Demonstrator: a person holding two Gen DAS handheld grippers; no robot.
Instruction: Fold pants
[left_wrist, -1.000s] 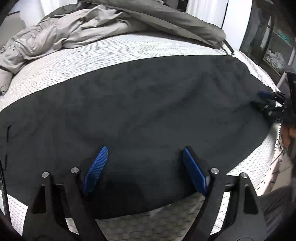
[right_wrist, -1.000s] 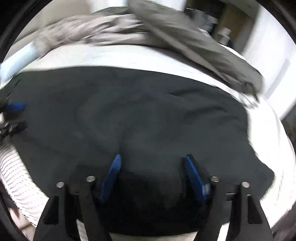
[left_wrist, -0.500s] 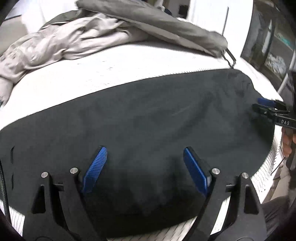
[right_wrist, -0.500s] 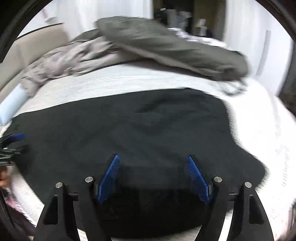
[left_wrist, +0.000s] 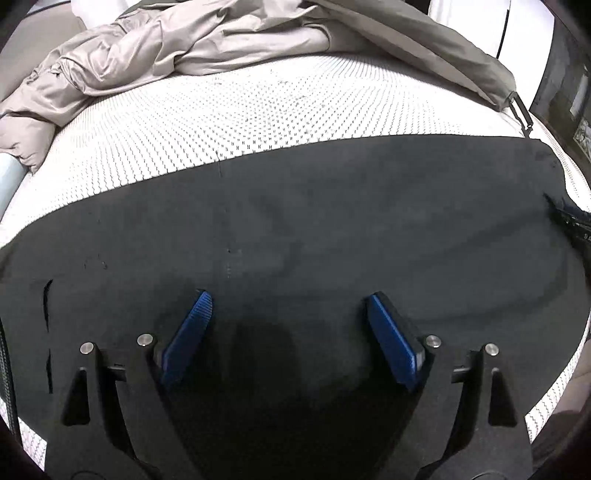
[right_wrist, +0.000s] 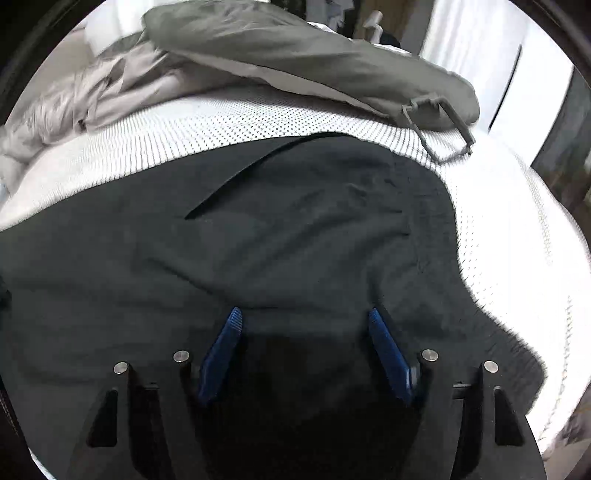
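Black pants (left_wrist: 332, 221) lie spread flat across a white dotted mattress (left_wrist: 258, 110). My left gripper (left_wrist: 288, 299) hovers over the dark cloth, jaws wide open, blue pads clear of the fabric. At the far right edge of the left wrist view the dark tips of the right gripper (left_wrist: 569, 221) show over the pants. In the right wrist view the pants (right_wrist: 258, 240) show a slanted pocket slit (right_wrist: 240, 177) and some wrinkles. My right gripper (right_wrist: 304, 314) is over them with its jaws closing; only flat cloth lies below the gap and the pads grip nothing.
A crumpled light grey jacket (left_wrist: 147, 55) is piled at the back left of the mattress. A dark grey garment or bag (right_wrist: 295, 48) with a strap loop (right_wrist: 439, 125) lies at the back right. The mattress edge (left_wrist: 554, 398) runs close on the right.
The left gripper has slid further over the pants, so the near mattress strip is gone from under it. The right gripper has shifted along the pants, bringing the pocket slit into view, and its jaws narrowed slightly.
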